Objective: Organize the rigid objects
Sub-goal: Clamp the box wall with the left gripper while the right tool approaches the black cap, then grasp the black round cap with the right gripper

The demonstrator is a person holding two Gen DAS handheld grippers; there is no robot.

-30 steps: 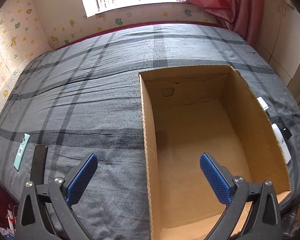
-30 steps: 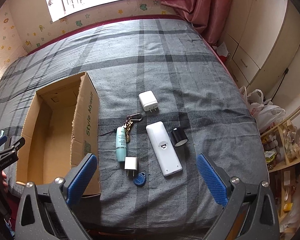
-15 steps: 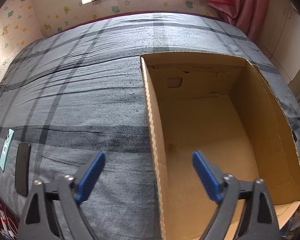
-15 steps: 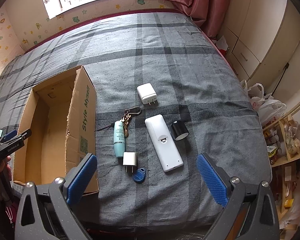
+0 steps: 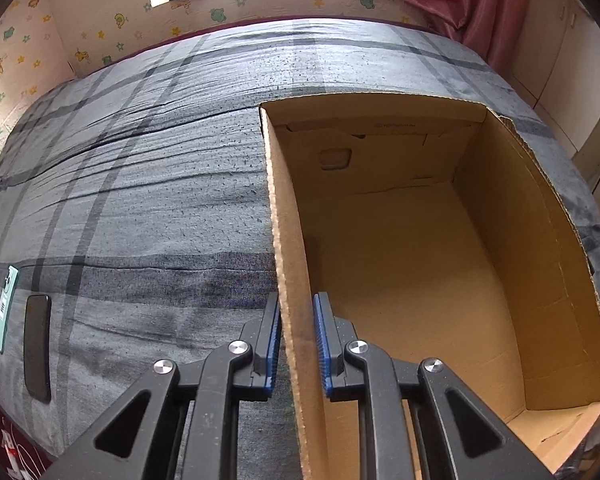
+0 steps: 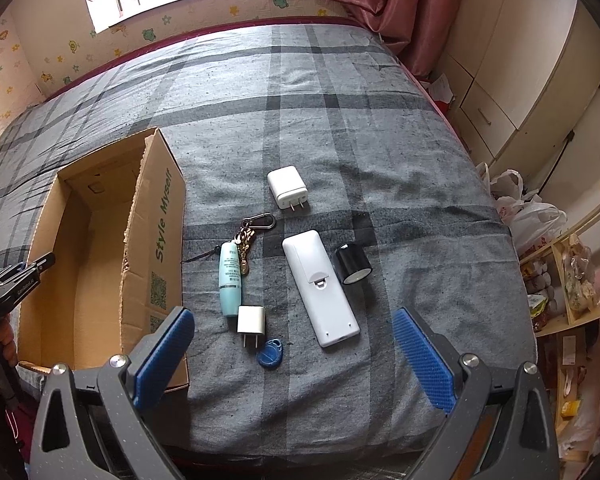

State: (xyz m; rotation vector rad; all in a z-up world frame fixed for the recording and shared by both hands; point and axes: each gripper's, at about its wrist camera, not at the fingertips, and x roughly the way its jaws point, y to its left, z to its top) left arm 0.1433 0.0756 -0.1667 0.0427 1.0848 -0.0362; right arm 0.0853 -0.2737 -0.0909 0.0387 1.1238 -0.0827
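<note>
Left gripper (image 5: 296,340) pose: angled steeply down at the near end of the cardboard box (image 5: 420,280), straddling its left wall.
Left gripper state: jaws have just been closing — now clenched on the box's left wall, one blue pad outside it, one inside.
Right gripper (image 6: 292,360) pose: tilted steeply down over the near edge of the bed (image 6: 340,120), hovering above the loose items.
Right gripper state: jaws spread wide, nothing between them, no contact.
Box: open-topped, brown, nothing visible inside; sits on the left part of the grey plaid bed cover, green lettering on its right outer wall.
Items — all right of the box, on the cover: white remote (image 6: 320,286) face down; black cylinder (image 6: 352,264) touching its right side; teal tube (image 6: 230,280) beside a key bunch (image 6: 248,240); large white charger (image 6: 287,188) farther off; small white charger (image 6: 251,322) nearer; blue key fob (image 6: 270,354) just beside its prongs.
Left of box: black phone (image 5: 38,346) and teal phone (image 5: 5,308), side by side.
</note>
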